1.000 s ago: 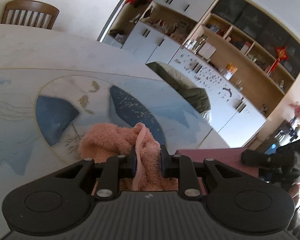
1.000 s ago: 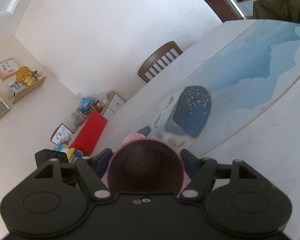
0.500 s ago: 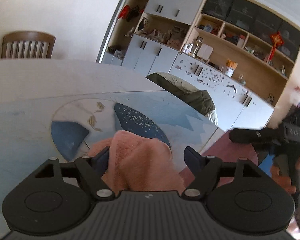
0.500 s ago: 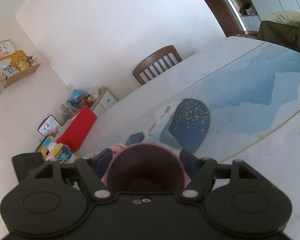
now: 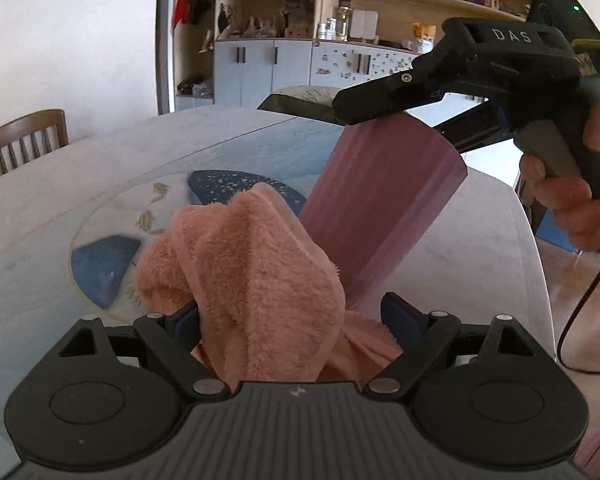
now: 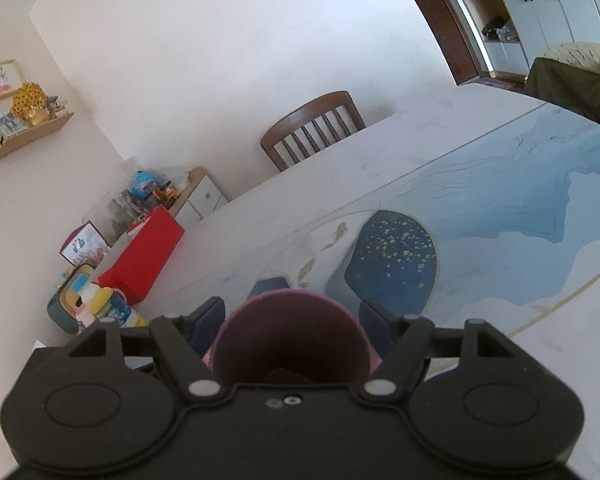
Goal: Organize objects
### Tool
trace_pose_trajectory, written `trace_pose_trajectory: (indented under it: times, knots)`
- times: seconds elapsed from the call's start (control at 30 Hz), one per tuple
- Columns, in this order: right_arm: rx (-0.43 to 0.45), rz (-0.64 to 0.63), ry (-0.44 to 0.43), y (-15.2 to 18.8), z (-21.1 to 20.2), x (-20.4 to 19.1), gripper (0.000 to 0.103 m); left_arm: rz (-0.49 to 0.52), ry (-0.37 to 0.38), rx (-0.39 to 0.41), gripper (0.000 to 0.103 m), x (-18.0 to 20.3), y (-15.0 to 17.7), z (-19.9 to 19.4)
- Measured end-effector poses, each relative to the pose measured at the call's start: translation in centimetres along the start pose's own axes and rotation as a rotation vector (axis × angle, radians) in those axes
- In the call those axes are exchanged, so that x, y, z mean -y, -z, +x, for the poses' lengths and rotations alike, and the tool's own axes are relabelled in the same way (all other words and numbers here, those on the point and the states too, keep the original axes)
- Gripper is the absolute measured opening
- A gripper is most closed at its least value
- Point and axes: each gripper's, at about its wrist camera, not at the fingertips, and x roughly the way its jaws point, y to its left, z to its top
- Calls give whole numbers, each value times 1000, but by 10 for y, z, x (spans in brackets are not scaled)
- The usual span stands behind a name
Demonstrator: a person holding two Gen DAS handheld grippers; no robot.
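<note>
towel (image 5: 256,276): soft, light pink terry, bunched on the table (image 5: 60,184), touching the cup's foot.
left claw (image 5: 296,322): my jaws had just been opening; wide now, towel loose between them.
right claw (image 6: 290,326): clamped on the maroon cup (image 5: 380,204), tilted.
grip: i judged a thick fold best.

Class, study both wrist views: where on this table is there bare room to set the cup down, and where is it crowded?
Bare tabletop runs from the dark blue oval to the wooden chair, and along the pale edge nearer the camera. It is crowded where the pink towel, mauve cup and both grippers meet.
</note>
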Motion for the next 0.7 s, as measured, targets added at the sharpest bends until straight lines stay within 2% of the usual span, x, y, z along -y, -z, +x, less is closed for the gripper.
trace_pose_trajectory:
  times: [0.03, 0.07, 0.1, 0.23, 0.3, 0.37, 0.5, 0.6, 0.7]
  knots:
    - [-1, 3, 0, 0, 1, 0, 73, -9, 3, -4, 65, -1, 0, 0]
    - [0, 6, 0, 0, 2, 0, 72, -22, 4, -2, 54, -1, 0, -1]
    - [1, 6, 4, -1, 3, 0, 72, -24, -15, -3, 34, -1, 0, -2]
    - [10, 11, 32, -4, 2, 2, 72, -50, -36, 11, 20, -1, 0, -5]
    - [12, 11, 44, -4, 2, 2, 72, -96, 5, 52, 18, -5, -2, -15]
    - [13, 21, 43, -3, 3, 1, 72, -154, 110, 116, 17, -12, -6, -27]
    - [19, 31, 42, -3, 5, -4, 72, -224, 252, 210, 17, -9, -13, -40]
    - [29, 23, 77, -2, 9, -12, 66, -218, 265, 205, 17, -3, -15, -34]
    - [57, 46, 122, -1, 7, -10, 52, -229, 266, 193, 17, -7, -13, -29]
